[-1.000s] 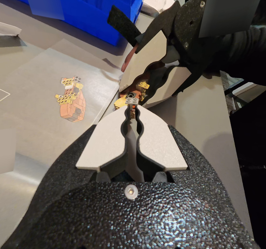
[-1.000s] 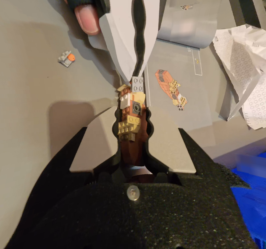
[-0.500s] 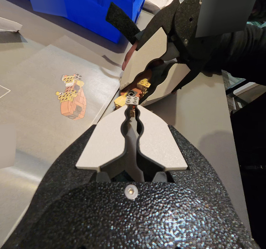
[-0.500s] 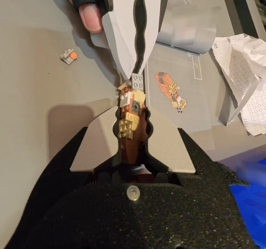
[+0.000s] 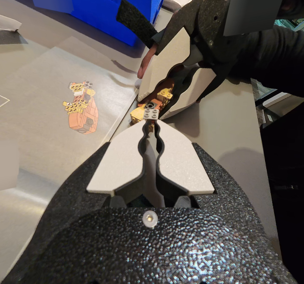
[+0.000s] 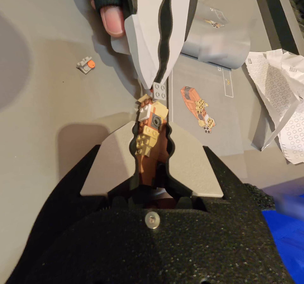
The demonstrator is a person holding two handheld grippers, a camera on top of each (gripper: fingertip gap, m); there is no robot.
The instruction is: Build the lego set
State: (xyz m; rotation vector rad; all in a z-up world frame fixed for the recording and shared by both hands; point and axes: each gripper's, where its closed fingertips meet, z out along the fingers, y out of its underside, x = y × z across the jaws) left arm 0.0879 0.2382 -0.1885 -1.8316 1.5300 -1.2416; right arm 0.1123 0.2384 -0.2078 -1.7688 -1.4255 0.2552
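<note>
loose piece [image 6: 85, 65]: small grey part with an orange round bit, lying alone on the grey table [image 6: 49, 111], well left of both grippers.
thumb [image 6: 113, 21]: person's thumb out of a dark sleeve, beside the left gripper's fingers.
left gripper [image 5: 151, 122]: fingers pressed nearly together, pinching a grey 2x2 plate [image 5: 151, 113] at the very tips. In the right wrist view the same gripper [image 6: 157, 82] comes in from the top, plate [image 6: 159, 91] at its tip.
plate position: at the front end of the model; touching or just above, cannot tell.
lego model [image 6: 150, 134]: brown body with tan and white bricks and a dark grey round piece on top, lying lengthwise between the right gripper's fingers.
right gripper [image 6: 151, 123]: clamped on the model's sides; seen from the left wrist view [image 5: 152, 106] it angles down with the model nose sticking out.
instruction booklet [image 6: 197, 108]: open on the table right of the model, printed picture of the build facing up.
paper bag [image 6: 276, 98]: crumpled white, far right.
blue bin [image 5: 102, 5]: behind the booklet in the left wrist view.
</note>
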